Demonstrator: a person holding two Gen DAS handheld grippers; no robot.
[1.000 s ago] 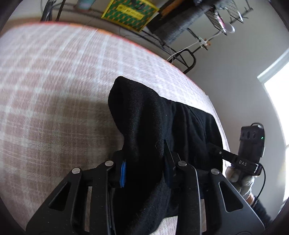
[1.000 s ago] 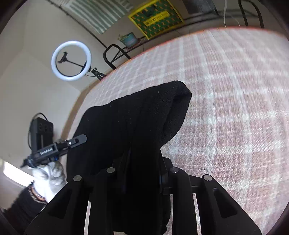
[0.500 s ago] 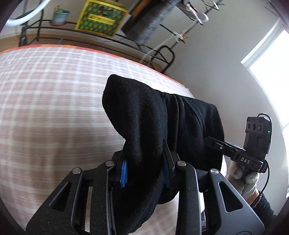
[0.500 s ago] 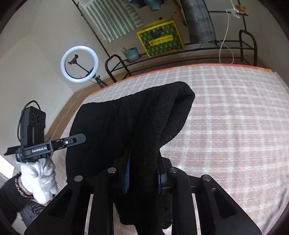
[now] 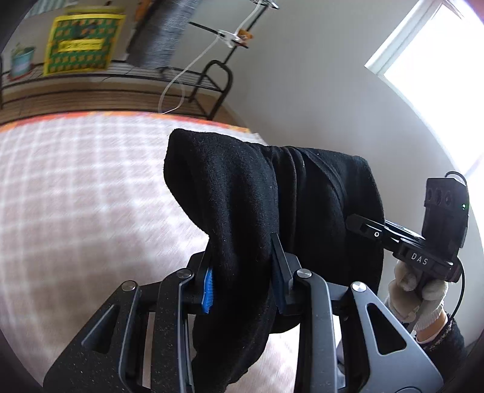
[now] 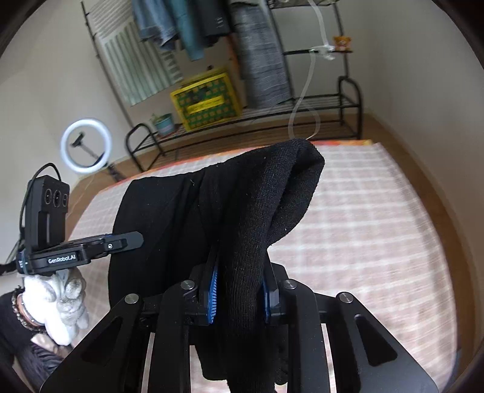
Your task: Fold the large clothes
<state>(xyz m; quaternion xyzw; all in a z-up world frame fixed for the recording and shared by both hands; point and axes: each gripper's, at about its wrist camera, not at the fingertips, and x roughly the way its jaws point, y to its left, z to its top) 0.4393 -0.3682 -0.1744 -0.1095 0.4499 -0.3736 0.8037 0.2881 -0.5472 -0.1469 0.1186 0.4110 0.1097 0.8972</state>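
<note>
Black knitted garment [image 5: 242, 205]: held aloft between both tools, above a bed with a pink-and-white checked cover [image 5: 84, 187]. One bunched portion is clamped in the left tool [image 5: 242, 272]; another is clamped in the right tool [image 6: 239, 290]. Both tools are closed narrowly on the fabric, the blue pads [image 5: 208, 287] being pressed against it.

Edges: a folded corner is raised above each tool, and a stretch of cloth is spanned between them. The lower hem is draped down past the fingers and is cut off at the bottom of both views, so its full length cannot be told. Whether any part is touching the bed cannot be told.

Open room: a broad bare expanse of checked cover is seen to the left in the left wrist view and to the right in the right wrist view. The far edge of the bed, trimmed in orange [image 6: 338, 142], is bordered by a strip of wooden floor [image 6: 272, 133].

Beyond the bed: a black metal rack [image 6: 348, 99] against the wall, carrying a yellow-and-green box [image 6: 208, 102] and a small potted plant [image 6: 163, 124], with hanging clothes [image 6: 187, 27] above. A ring light [image 6: 86, 145] is stood at the corner. A bright window [image 5: 438, 75] is washed out.

Each opposing tool is partly hidden behind the garment; only its body and the gloved hand [image 6: 60, 299] gripping it are seen.
</note>
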